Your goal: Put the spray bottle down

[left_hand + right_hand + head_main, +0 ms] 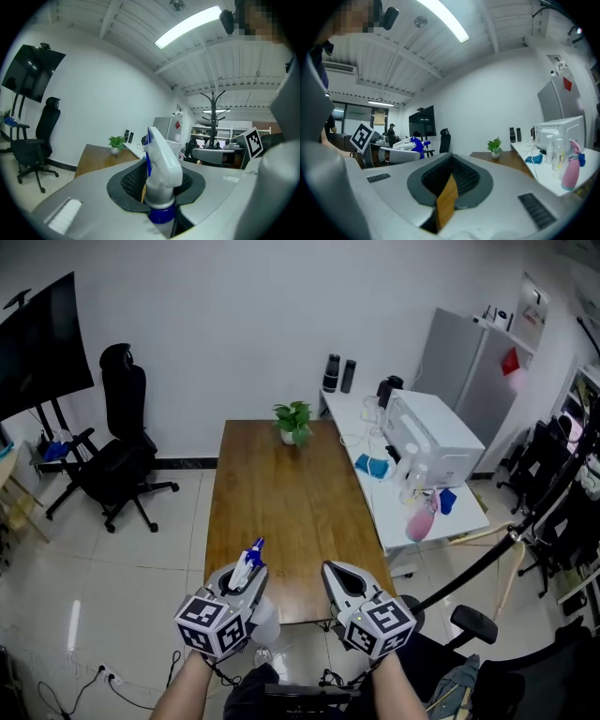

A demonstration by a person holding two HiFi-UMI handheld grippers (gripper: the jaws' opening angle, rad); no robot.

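Note:
The spray bottle (250, 562) has a white trigger head, a blue nozzle and a blue collar. It stands upright between the jaws of my left gripper (246, 570), which is shut on its neck, just before the near edge of the wooden table (281, 493). In the left gripper view the spray bottle (161, 164) fills the middle, with the dark pads (133, 180) against it. My right gripper (336, 571) hangs beside it to the right, shut and holding nothing. The right gripper view shows its jaws (450, 185) closed together, and the left gripper with the bottle (401, 146) at the left.
A small potted plant (293, 421) stands at the table's far end. To the right is a white side table (427, 521) with a white appliance (431, 437), a pink bottle (420, 521) and blue cloths. A black office chair (117, 456) stands at the left.

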